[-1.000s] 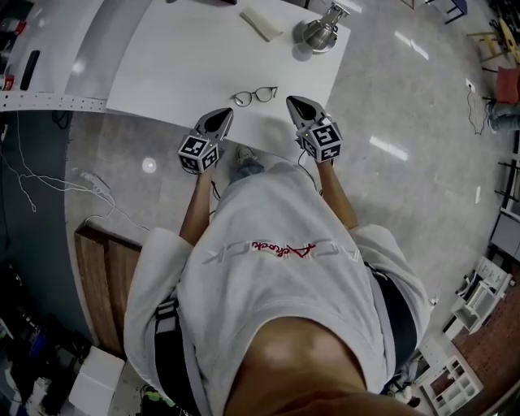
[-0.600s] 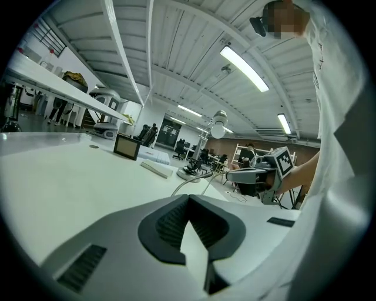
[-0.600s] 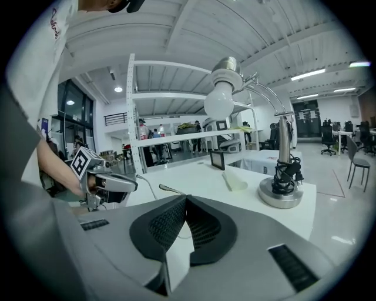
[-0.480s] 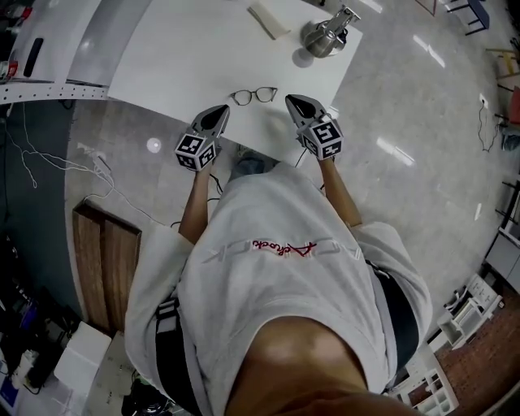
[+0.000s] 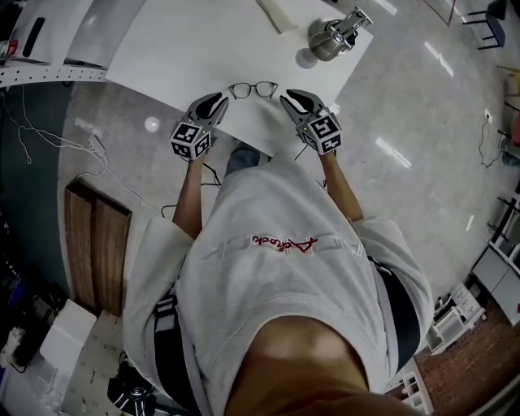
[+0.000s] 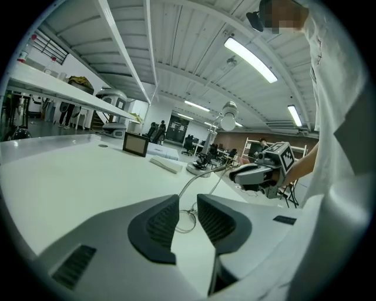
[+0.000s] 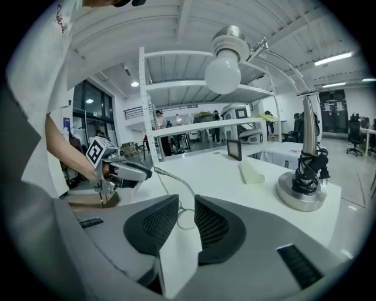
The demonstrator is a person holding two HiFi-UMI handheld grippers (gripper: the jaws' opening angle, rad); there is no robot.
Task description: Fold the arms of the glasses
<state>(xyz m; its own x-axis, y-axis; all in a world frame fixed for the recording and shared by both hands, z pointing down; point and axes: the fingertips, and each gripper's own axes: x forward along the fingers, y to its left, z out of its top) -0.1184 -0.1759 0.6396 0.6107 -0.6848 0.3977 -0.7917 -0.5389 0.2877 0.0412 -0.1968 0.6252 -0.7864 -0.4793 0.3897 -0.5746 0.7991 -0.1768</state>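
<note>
Thin dark-framed glasses (image 5: 253, 89) lie on the white table (image 5: 179, 49) near its front edge, arms unfolded and pointing toward me. My left gripper (image 5: 218, 99) sits just left of them and my right gripper (image 5: 286, 97) just right, tips angled inward. In the left gripper view the jaws (image 6: 188, 201) stand a narrow gap apart with a lens of the glasses (image 6: 187, 219) seen beyond it and the right gripper (image 6: 258, 174) opposite. The right gripper view shows the same: jaws (image 7: 186, 203) slightly apart, a lens of the glasses (image 7: 185, 219) past them, nothing gripped.
A metal desk lamp (image 5: 333, 36) stands at the table's far right corner; its base (image 7: 302, 194) and bulb (image 7: 222, 72) show in the right gripper view. A beige pad (image 5: 276, 16) lies behind the glasses. The table's front edge runs right under both grippers.
Both grippers have moved forward and inward, closing in on either side of the glasses. The glasses have not moved.
</note>
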